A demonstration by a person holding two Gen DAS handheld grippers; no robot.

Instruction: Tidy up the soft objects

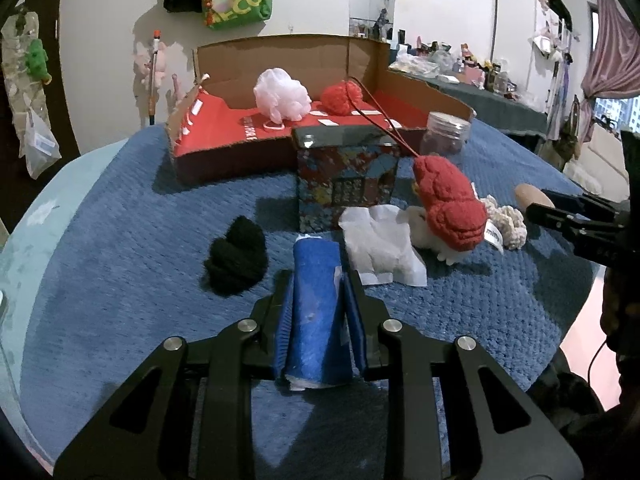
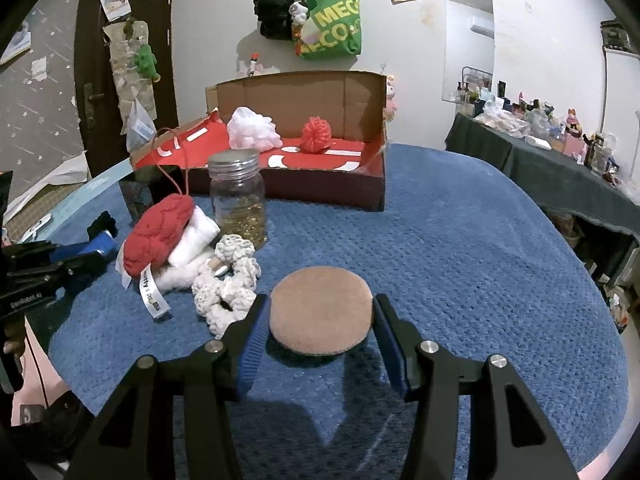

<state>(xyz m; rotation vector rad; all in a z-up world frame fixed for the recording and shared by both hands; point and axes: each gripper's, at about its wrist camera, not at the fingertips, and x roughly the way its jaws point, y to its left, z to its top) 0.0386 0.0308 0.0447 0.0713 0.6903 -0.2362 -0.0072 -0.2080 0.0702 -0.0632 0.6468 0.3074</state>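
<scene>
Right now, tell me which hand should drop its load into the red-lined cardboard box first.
Probably left. The left tool is shut on the blue rolled cloth; the right tool only straddles the round tan sponge pad, its grip uncertain. The cardboard box lies ahead.

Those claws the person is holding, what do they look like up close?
Both are alike: each claw, left and right, is a matte black angular frame with triangular cut-outs and round silver bolt heads at its joints. The two fingers carry ribbed blue pads on their inner faces. In the right wrist view, the left claw's side bears small white lettering and a thin cable hangs below.
</scene>
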